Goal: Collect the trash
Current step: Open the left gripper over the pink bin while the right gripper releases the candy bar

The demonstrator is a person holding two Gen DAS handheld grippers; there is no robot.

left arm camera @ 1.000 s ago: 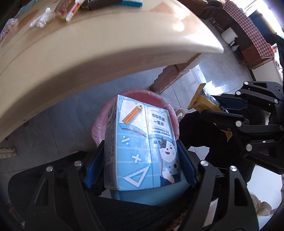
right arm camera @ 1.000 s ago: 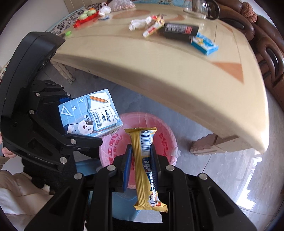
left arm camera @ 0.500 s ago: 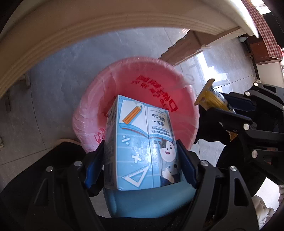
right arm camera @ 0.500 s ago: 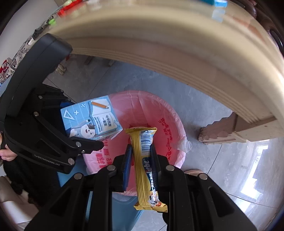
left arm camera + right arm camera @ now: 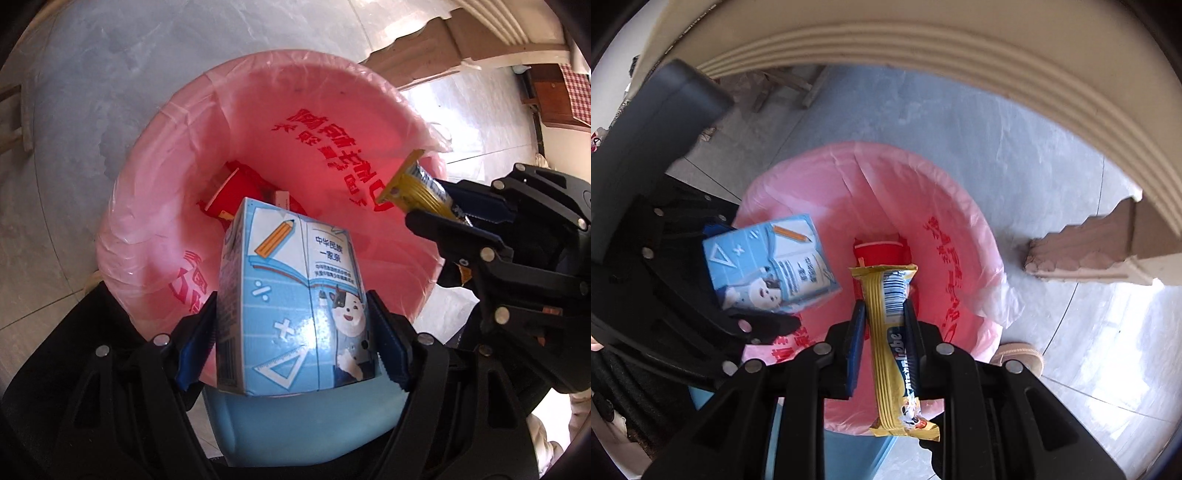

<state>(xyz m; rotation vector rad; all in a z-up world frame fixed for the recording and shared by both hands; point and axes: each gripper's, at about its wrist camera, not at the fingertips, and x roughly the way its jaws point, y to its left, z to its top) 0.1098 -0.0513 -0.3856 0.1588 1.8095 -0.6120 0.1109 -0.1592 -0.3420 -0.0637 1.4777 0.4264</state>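
Both grippers hold trash above the pink plastic-lined round bin point(image 5: 147, 206).

The left gripper point(image 5: 291, 332) is opened wide, and its blue pads press both sides of the light blue cartoon-printed drink carton point(image 5: 291, 314), over the bin rim at 6 o'clock. The right gripper point(image 5: 884, 325) is nearly closed, pinching the thin yellow snack wrapper point(image 5: 890, 332) at 3 o'clock from the carton. Red packaging point(image 5: 236, 192), probably a cup, lies inside the bin.

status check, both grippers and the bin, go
Left gripper shut on blue milk carton. Right gripper shut on yellow snack wrapper. Both over pink-lined trash bin; nothing blocking.
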